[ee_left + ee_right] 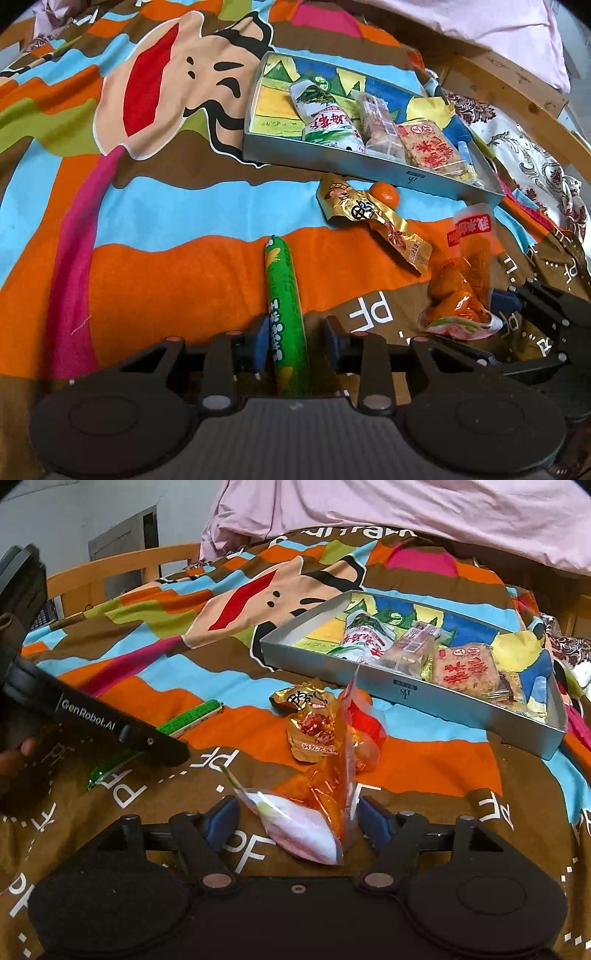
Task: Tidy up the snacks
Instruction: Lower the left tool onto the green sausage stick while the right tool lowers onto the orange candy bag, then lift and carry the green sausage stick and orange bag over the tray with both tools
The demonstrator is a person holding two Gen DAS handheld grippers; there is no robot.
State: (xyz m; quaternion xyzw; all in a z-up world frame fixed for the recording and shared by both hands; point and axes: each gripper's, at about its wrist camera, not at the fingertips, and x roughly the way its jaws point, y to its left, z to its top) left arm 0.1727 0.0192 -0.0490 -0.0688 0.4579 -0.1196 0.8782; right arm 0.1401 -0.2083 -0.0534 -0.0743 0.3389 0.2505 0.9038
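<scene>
Two grippers work near the tray [328,157]: left gripper [297,341] jaws straddle the green sausage [284,295] on the bed, right gripper [295,821] jaws open around an orange packet [328,779].

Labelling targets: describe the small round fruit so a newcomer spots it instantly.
Find the silver tray on the cartoon bedspread. Just outside its near wall lies a small mandarin, touching a gold foil packet. It is the only round, unwrapped item there.
</scene>
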